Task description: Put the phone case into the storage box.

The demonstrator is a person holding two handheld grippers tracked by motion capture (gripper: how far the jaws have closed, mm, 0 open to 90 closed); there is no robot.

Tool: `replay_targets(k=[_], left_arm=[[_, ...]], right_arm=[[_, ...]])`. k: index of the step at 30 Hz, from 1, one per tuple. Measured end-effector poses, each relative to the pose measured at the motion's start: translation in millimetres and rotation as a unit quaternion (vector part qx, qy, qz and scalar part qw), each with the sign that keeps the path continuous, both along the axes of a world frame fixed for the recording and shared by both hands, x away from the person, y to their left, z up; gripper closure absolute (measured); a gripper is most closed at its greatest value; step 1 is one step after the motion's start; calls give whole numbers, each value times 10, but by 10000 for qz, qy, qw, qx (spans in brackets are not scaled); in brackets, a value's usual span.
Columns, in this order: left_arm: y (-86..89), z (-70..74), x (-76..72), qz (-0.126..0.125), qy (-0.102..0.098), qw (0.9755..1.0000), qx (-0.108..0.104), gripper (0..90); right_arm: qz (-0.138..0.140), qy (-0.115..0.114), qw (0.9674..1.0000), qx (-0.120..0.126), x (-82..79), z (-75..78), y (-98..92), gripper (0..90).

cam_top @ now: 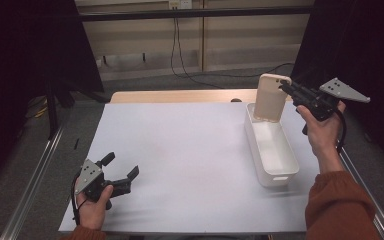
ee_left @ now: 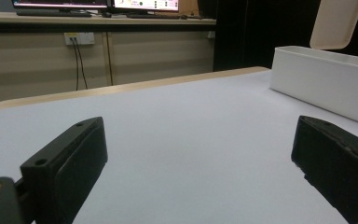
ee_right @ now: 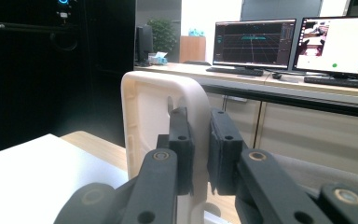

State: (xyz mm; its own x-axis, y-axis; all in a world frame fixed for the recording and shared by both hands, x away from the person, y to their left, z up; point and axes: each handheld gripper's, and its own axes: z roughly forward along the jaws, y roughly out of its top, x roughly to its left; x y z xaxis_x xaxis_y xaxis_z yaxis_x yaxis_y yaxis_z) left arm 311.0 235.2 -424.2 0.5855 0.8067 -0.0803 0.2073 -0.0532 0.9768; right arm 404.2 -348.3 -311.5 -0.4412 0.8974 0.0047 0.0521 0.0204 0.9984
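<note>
High view shows us the right gripper [cam_top: 286, 90] clamped on the edge of a cream lid [cam_top: 272, 97], held upright over the far end of the white bin [cam_top: 272, 150] at the table's right side. Whether the lid's lower edge touches the bin we cannot tell. Right gripper view has our jaws pinched narrow on the lid's rim, and its bottom is cut off behind the linkage. Our left gripper [cam_top: 121, 165] rests on the white mat [cam_top: 180, 155] at the near left, jaws wide with nothing between them.
</note>
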Motion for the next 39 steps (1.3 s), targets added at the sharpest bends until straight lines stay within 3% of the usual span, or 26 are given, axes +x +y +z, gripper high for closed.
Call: replay_targets(k=[39], left_arm=[[3, -4, 9, 17, 5, 10000, -61, 35]], right_arm=[[-127, 112, 9996, -207, 253, -263, 25, 815]])
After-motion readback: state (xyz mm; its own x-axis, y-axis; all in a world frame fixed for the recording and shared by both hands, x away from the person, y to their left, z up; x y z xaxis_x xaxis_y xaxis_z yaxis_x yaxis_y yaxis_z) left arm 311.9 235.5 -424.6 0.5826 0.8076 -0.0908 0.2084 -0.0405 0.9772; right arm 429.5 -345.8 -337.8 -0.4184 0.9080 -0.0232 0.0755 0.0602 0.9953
